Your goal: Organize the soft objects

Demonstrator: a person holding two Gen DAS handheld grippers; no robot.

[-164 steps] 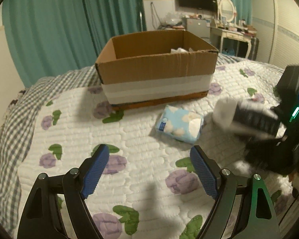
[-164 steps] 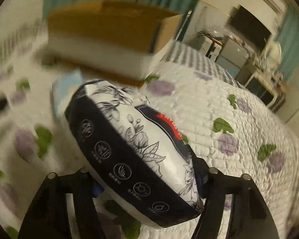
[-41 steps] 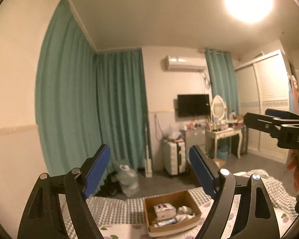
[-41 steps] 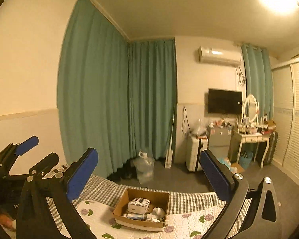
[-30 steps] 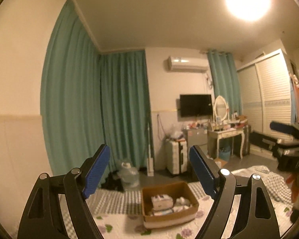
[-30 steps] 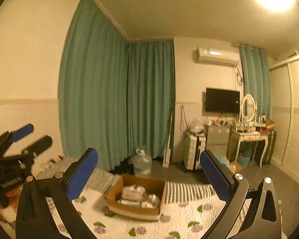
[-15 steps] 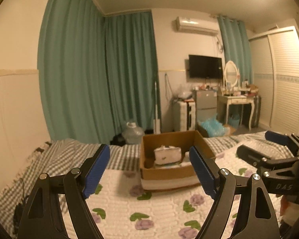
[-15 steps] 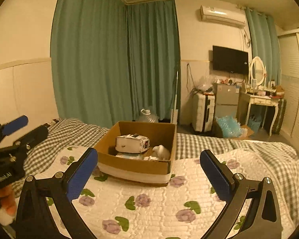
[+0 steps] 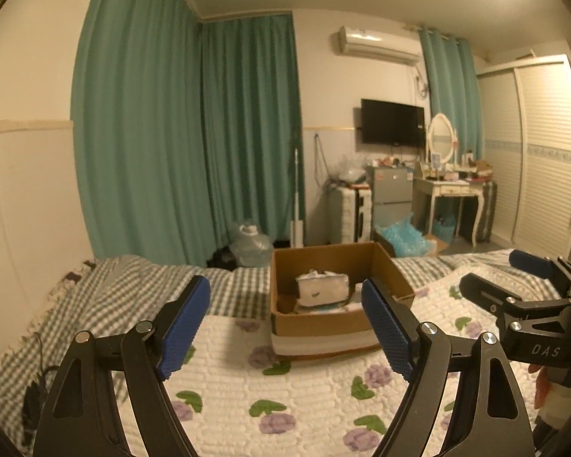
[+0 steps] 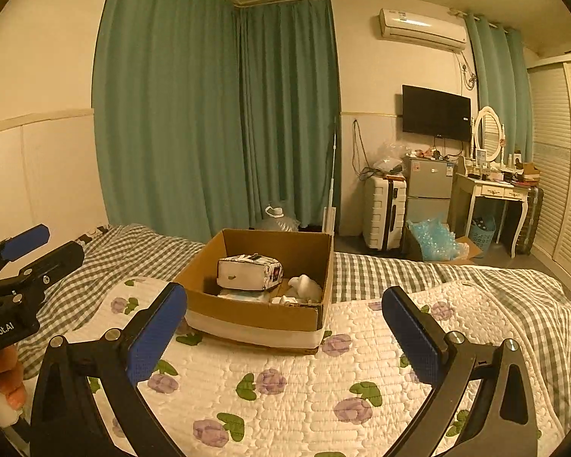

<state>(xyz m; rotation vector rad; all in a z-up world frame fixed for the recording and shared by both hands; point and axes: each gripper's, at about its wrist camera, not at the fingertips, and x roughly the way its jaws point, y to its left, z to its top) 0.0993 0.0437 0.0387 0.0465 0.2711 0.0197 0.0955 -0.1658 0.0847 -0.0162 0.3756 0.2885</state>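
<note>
An open cardboard box (image 9: 335, 325) (image 10: 255, 316) stands on the flowered quilt (image 10: 304, 388). Inside it lie a white tissue pack with dark print (image 10: 249, 267) (image 9: 322, 288), a pale blue pack (image 10: 243, 296) under it and a small white soft object (image 10: 305, 285). My left gripper (image 9: 287, 329) is open and empty, held back from the box. My right gripper (image 10: 285, 337) is open and empty, also back from the box. Each gripper shows at the edge of the other's view: the right one (image 9: 529, 285), the left one (image 10: 23, 251).
The bed has a grey checked blanket (image 10: 399, 270) beyond the quilt. Teal curtains (image 10: 217, 114) hang behind. A white suitcase (image 10: 384, 211), small fridge (image 10: 430, 190), dressing table (image 10: 495, 194) and water jug (image 10: 278, 221) stand past the bed's far side.
Both cameras have tilted down from the ceiling and wall toward the bed; the box now sits larger and nearer the middle. Earlier the right gripper carried the printed pack; now both are empty.
</note>
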